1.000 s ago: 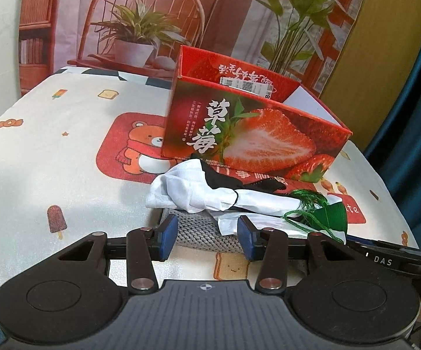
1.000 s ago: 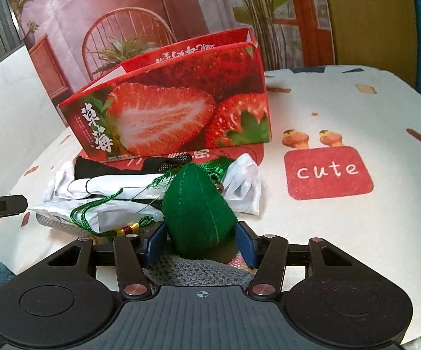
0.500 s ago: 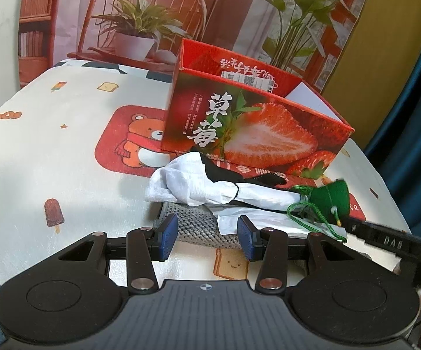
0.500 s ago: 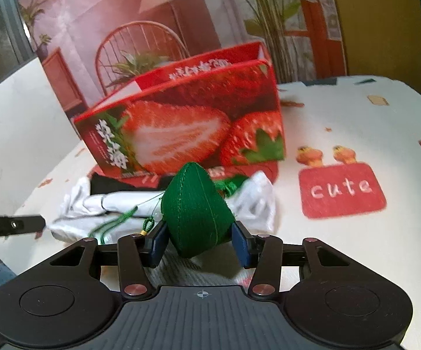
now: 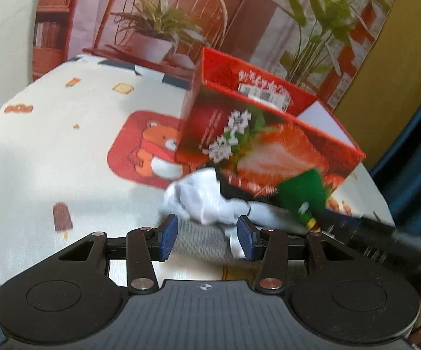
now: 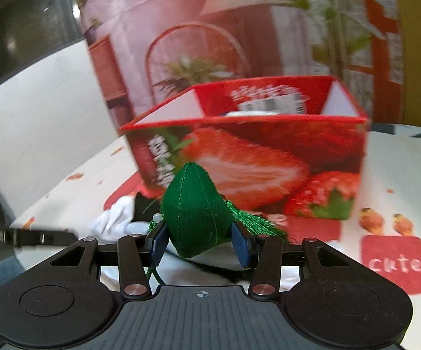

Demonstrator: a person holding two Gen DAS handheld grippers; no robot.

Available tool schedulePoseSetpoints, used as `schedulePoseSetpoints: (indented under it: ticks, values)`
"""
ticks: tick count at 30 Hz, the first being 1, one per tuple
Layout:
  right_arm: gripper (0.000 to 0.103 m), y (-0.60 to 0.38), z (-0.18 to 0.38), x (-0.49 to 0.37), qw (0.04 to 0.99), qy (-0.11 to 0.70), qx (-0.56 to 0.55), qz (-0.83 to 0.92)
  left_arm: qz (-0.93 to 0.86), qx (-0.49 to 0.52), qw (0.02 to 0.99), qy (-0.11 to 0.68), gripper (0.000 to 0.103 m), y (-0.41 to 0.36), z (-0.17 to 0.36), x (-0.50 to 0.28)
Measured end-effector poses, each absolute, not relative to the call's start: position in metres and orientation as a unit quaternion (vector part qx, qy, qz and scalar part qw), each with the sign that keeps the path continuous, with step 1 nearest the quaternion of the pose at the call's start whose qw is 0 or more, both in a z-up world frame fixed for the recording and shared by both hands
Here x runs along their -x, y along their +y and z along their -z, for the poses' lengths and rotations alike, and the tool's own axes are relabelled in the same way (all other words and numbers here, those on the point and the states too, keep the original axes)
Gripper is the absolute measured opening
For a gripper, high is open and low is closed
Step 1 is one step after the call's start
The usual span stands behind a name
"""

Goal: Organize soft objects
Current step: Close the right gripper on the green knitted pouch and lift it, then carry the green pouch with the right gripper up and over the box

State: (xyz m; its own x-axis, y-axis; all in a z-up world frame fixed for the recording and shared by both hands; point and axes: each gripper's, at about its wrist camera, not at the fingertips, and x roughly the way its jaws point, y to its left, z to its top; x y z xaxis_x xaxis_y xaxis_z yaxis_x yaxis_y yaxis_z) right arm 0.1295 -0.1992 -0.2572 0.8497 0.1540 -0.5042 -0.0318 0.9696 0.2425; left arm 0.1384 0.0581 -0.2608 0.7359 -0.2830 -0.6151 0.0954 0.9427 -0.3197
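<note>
Because the green pouch [image 6: 194,213] goes into the strawberry box [image 6: 268,157], your right gripper [image 6: 200,240] clamps it, lifted clear of the pile, while your left gripper [image 5: 207,237] waits with jaws apart.

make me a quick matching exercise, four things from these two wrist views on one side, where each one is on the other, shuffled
Things:
1. green stuffed pouch
2. white cloth
3. grey knitted cloth
4. strawberry box

Places:
A. under the white cloth, between the left gripper's open jaws
B. standing open-topped behind the pile
C. gripped in the right gripper
D. crumpled in front of the box

Pairs: 1-C, 2-D, 3-A, 4-B
</note>
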Motion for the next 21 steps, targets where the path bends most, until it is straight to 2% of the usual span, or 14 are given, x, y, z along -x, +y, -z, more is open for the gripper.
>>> schedulePoseSetpoints:
  ticks: [8, 14, 21]
  values:
    - [0.046, -0.184, 0.269, -0.132, 0.951, 0.287, -0.094, -0.068, 0.165, 0.124, 0.908, 0.365, 0.049, 0.029, 0.253, -0.173]
    - [0.048, -0.184, 0.271, -0.127, 0.952, 0.284, -0.09, -0.072, 0.198, 0.125, 0.894, 0.382, 0.05, 0.001, 0.266, -0.193]
    - [0.047, -0.188, 0.276, -0.127, 0.953, 0.278, -0.098, -0.074, 0.224, 0.141, 0.88, 0.394, 0.063, -0.012, 0.281, -0.207]
